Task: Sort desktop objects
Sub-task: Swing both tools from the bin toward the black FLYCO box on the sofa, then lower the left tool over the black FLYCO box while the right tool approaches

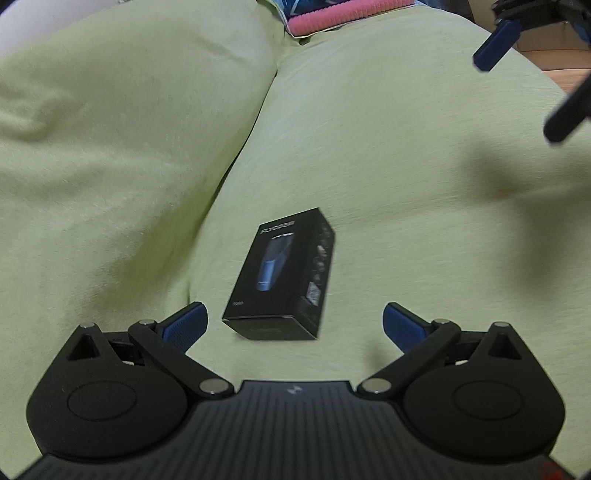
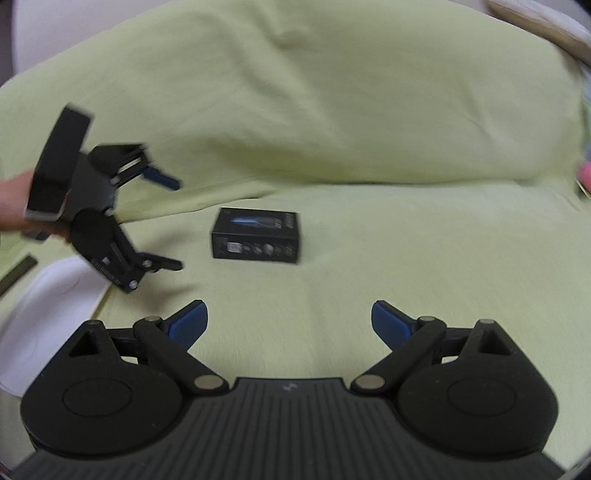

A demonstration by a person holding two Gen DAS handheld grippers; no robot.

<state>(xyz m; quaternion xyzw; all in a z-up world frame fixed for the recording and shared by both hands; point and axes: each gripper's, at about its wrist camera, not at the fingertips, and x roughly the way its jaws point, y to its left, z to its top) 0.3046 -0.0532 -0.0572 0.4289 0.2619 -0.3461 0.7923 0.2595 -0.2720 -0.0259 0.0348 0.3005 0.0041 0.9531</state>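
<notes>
A pale green cloth-covered surface spreads under both your grippers. The small black rectangular cardboard box lies flat just ahead of your left gripper, whose fingers are spread apart; your right gripper, fingers likewise apart, holds nothing.

This looks like a room in a home, a living room or bedroom. The whole working surface is soft furniture, a sofa or a bed (which of the two cannot be told), draped in a pale green cover that creases and sags over padded cushions, with a plump back cushion rising at the far side. In the left wrist view a pink ribbed cloth and a patterned blue fabric lie at the far edge. A white cushion-like thing sits at the near left in the right wrist view.
</notes>
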